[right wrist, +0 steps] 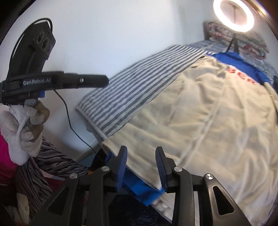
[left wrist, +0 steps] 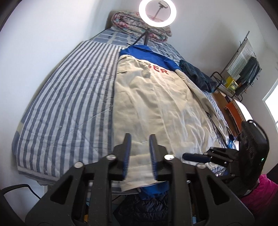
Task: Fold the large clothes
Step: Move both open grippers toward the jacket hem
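Observation:
A large beige jacket (left wrist: 156, 104) with blue shoulders and red letters lies flat along the striped bed (left wrist: 66, 104), its hem at the near edge. My left gripper (left wrist: 140, 135) hovers over that hem, its blue-padded jaws apart and nothing pressed between them. In the right wrist view the jacket (right wrist: 208, 121) fills the right side, and a blue lining (right wrist: 146, 191) shows at the near corner. My right gripper (right wrist: 141, 148) stands open just above that corner. The left gripper (right wrist: 97, 80) shows from the side there, held by a gloved hand (right wrist: 26, 125).
A lit ring light (left wrist: 157, 13) on a tripod stands at the head of the bed before a folded quilt (left wrist: 139, 26). A dark blue garment (left wrist: 196, 74) lies on the bed's right side. A wire shelf (left wrist: 243, 76) and a window (left wrist: 272, 104) are to the right.

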`<state>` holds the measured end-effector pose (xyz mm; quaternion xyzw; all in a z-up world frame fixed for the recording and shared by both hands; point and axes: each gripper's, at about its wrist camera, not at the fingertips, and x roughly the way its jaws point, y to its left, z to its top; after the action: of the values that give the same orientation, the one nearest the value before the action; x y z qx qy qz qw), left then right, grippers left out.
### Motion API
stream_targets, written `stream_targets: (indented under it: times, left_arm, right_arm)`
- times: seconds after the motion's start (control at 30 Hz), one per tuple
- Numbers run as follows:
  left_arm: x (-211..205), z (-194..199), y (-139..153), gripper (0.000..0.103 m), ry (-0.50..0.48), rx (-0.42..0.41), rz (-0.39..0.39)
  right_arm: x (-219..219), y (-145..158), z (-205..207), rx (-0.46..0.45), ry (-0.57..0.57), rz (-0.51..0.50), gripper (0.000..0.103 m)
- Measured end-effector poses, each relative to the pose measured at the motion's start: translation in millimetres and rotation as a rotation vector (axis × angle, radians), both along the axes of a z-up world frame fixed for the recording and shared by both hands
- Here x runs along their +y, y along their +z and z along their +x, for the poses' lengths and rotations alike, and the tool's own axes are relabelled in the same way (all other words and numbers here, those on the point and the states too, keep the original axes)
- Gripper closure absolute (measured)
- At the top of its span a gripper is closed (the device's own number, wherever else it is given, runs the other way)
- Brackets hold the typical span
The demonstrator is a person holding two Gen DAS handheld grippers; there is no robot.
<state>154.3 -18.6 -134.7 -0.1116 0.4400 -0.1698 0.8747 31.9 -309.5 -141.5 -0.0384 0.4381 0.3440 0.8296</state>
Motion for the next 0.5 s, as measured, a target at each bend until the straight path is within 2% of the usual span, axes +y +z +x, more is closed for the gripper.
stream_targets:
  times: [0.07, 0.1, 0.13, 0.5]
  left_arm:
    - [-15, 0, 6, 0.044, -0.031, -0.010, -0.002]
    - [-22, 0, 8, 0.044, -0.048, -0.015, -0.002]
    - [-30, 1, 11, 0.044, -0.068, -0.019, 0.003]
    - [-114, 19, 31, 0.044, -0.253, -0.034, 0.016]
  right_arm:
    - [-19, 7, -3, -0.021, -0.036, 0.014, 0.052]
    - [-23, 10, -5, -0.033, -0.052, 0.017, 0.045]
    - [-34, 14, -6, -0.042, -0.071, 0.018, 0.043]
    - [-157, 28, -8, -0.082, -0.351, -0.028, 0.040]
